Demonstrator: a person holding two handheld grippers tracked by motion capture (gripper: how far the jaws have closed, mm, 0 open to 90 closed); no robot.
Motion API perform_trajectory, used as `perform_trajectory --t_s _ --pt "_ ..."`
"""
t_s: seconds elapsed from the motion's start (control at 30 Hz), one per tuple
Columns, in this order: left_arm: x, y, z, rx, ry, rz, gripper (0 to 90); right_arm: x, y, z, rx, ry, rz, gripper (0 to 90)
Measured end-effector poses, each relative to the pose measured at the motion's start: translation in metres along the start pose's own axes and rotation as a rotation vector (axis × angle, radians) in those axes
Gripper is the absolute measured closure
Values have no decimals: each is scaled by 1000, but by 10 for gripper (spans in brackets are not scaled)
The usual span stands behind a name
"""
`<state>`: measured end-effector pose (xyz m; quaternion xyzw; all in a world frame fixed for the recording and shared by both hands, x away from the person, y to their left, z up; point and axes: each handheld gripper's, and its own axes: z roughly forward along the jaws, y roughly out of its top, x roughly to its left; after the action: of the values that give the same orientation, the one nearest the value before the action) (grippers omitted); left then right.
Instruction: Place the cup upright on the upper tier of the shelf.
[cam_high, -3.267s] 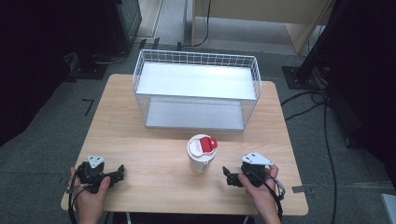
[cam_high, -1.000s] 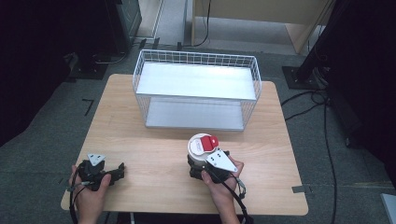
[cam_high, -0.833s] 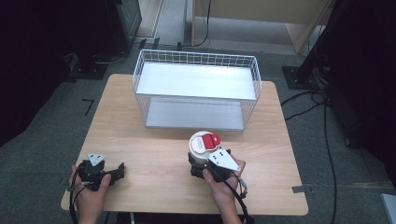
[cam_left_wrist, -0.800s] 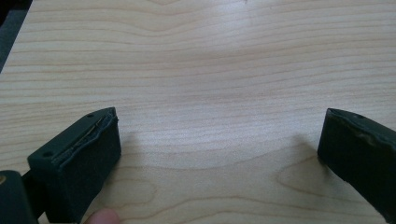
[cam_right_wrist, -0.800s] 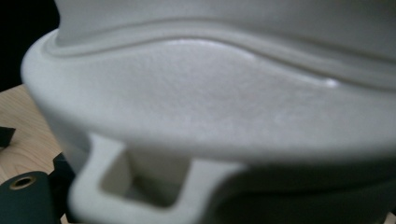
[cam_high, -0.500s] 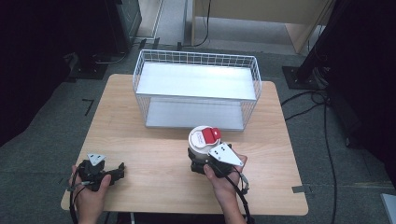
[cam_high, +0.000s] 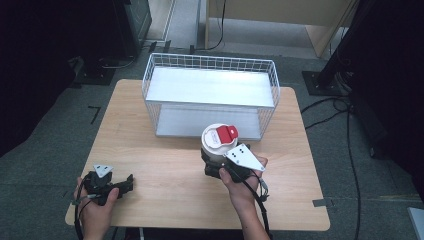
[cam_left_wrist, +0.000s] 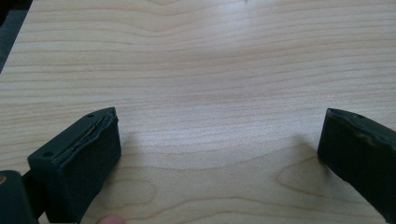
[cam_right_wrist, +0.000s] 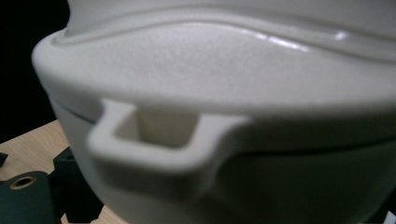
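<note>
A white round container with a white lid and a red flap is held just in front of the wire basket. My right gripper is shut on its lower body from the near side. In the right gripper view the container is very close, and a small tab sticks out under its lid rim. My left gripper rests at the table's front left. Its jaws stand wide apart in the left gripper view, with bare wood between them.
The white wire basket has a pale shelf inside and stands at the back middle of the wooden table. Cables and dark stands lie on the floor to the right of the table.
My right gripper came in from the front right and closed on the container. It has since carried the container away from me toward the basket. The left gripper stayed put.
</note>
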<state>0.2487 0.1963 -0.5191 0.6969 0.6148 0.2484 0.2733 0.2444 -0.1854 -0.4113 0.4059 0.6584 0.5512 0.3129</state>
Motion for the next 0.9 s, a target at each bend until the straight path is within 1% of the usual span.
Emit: perform_trajectory --t_s 0.2,0.23,0.27,0.3,0.53,0.7,0.9 --pt "0 0 0 4 -5 5 0 1 10 0 -19 -7 -6 90" --pt "0 0 0 2 -5 6 0 2 15 0 -25 -8 -10 90" --pt "0 0 0 2 -5 6 0 2 15 0 -25 -8 -10 90" --pt "0 0 0 3 -5 7 0 2 19 1 -32 -12 -12 90" --pt "0 0 0 3 -6 6 0 4 32 5 -56 -15 -22 90" --pt "0 0 0 3 -6 7 0 3 38 6 -71 -13 -29 90" --pt "0 0 0 4 -7 8 0 0 50 6 -99 -25 -35 91"
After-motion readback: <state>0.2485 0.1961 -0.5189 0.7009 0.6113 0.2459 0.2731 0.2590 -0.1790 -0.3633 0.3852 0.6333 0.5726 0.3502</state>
